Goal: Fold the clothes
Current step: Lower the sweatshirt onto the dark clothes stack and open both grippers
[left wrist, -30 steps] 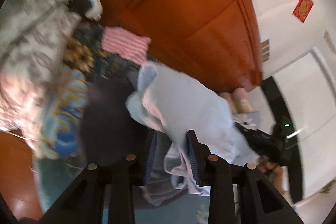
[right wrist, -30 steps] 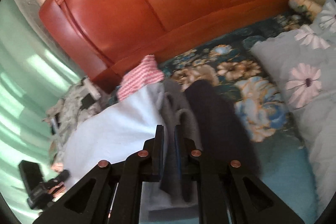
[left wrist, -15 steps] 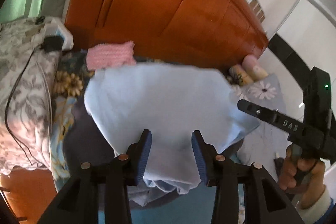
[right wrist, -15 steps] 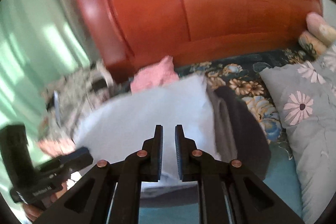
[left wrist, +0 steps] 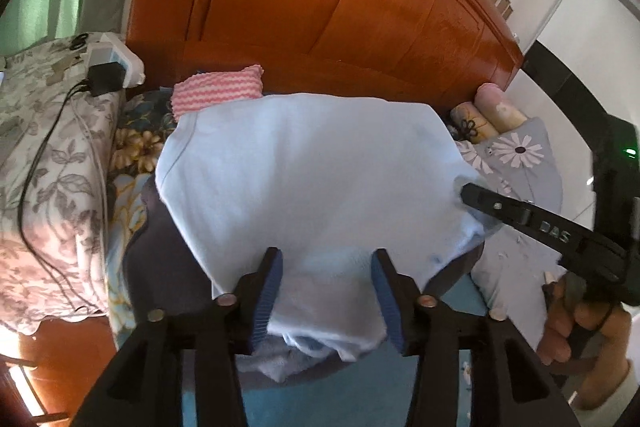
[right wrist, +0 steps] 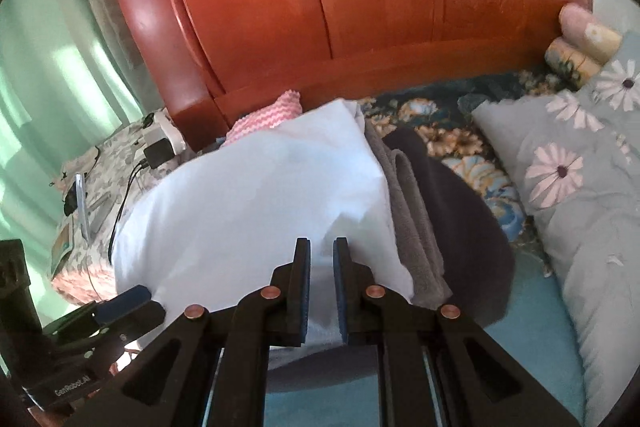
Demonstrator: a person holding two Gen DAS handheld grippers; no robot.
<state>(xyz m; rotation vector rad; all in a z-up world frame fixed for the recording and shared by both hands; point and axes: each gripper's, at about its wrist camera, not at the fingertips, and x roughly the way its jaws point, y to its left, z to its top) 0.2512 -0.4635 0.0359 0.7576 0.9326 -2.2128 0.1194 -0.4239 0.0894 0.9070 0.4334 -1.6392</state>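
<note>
A folded pale blue garment (left wrist: 312, 179) lies on top of a pile of clothes on the bed; it also shows in the right wrist view (right wrist: 256, 203). Under it are a grey garment (right wrist: 412, 211) and a dark garment (left wrist: 160, 267), also in the right wrist view (right wrist: 456, 211). My left gripper (left wrist: 326, 259) is open above the blue garment's near edge and holds nothing. My right gripper (right wrist: 321, 247) has its jaws a narrow gap apart over the blue garment's near right part, with nothing between them. Its tip (left wrist: 476, 197) shows at the garment's right edge in the left wrist view.
A pink striped folded cloth (left wrist: 218, 91) lies by the red-brown wooden headboard (left wrist: 320, 7). A floral-covered side surface (left wrist: 44, 155) at the left holds a charger and cable (left wrist: 106, 79). A grey daisy-print quilt (right wrist: 580, 163) and rolled pillows (right wrist: 580, 39) lie at the right.
The blue garment went from bunched and held in both grippers to spread flat on the pile. My left gripper opened and let it go. My right gripper released it too.
</note>
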